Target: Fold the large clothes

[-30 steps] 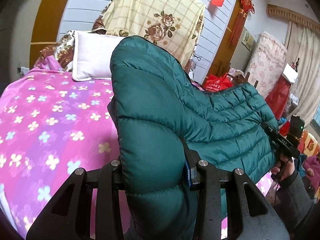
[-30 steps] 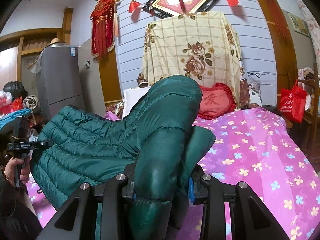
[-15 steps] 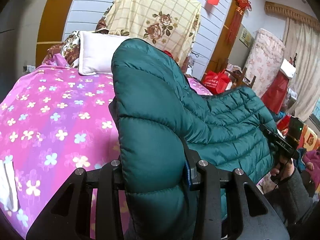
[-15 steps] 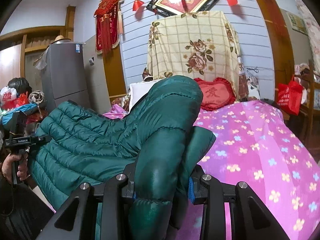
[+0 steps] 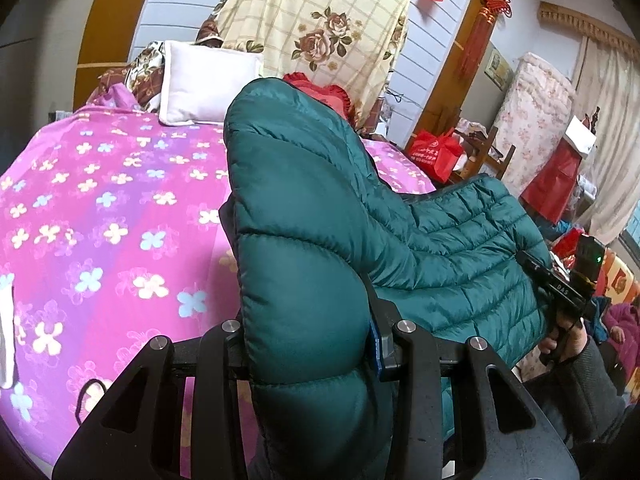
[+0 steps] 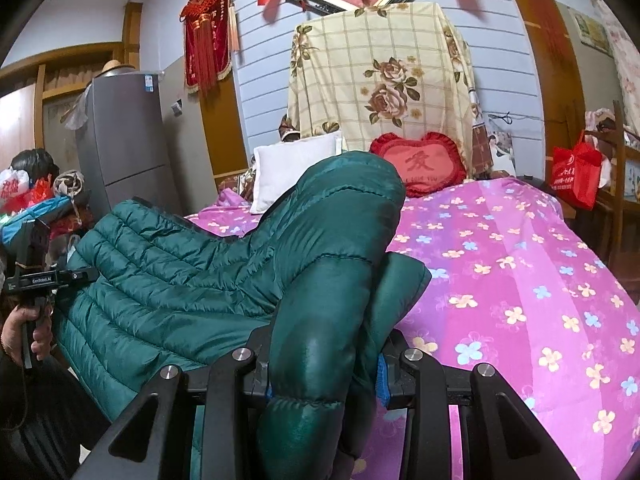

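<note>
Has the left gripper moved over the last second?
Yes. The left gripper, shut on the green jacket, rose: the white pillow sits lower in view.

Soft even indoor light, perhaps window-lit, sharp, fisheye-warped edges

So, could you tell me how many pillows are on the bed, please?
2: a white pillow at the bed's head, and a red heart-shaped cushion beside it. The green jacket may hide others.
</note>
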Available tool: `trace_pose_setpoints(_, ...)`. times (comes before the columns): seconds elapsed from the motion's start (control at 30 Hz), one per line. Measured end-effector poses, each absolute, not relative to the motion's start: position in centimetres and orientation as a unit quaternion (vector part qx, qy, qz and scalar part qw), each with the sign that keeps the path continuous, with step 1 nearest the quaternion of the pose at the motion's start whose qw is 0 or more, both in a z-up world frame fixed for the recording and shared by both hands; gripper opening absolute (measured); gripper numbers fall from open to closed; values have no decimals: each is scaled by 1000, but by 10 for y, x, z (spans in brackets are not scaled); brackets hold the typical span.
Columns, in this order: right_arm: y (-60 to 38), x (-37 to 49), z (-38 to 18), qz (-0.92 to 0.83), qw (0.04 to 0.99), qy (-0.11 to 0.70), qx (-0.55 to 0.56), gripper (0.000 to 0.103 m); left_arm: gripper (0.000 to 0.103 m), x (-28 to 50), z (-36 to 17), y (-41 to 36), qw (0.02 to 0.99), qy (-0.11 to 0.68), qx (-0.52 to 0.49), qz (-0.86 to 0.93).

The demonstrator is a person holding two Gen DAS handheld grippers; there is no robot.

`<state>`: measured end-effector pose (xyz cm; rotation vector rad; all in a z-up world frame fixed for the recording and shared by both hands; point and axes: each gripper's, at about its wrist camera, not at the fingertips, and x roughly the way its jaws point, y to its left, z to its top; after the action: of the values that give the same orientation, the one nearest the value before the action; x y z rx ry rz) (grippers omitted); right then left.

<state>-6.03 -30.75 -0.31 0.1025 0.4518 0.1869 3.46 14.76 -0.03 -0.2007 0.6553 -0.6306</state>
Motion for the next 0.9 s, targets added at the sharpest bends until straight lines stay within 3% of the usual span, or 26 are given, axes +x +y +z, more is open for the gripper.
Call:
trace_pose_setpoints(0.37,-317,-28,-34,99,954,275,66,34,37,62,-41,137,884,359,-90,-285)
trace_pose_setpoints(0.5,-319,-20,-40,94,950,289,72,34,44,70,-47,138,880,376,-95,-274)
trace_pose_setpoints(0.67,-328,-7,-55,78,935,333,98,48,64,83,-64,139,869,413,-110,-250)
trace_pose_setpoints(0.77,-337,-1,-67,54,923,364,113,71,75,87,-70,142,866,421,-122,-240)
trace_pose_setpoints(0.8,-340,0,-70,45,919,373,118,88,78,88,-71,143,865,423,-126,-238)
trace_pose_setpoints(0.83,-345,3,-75,30,913,388,124,98,80,88,-72,143,864,425,-130,-237)
trace_pose_setpoints(0.9,-356,4,-83,14,904,402,146,100,84,91,-77,146,858,432,-143,-236)
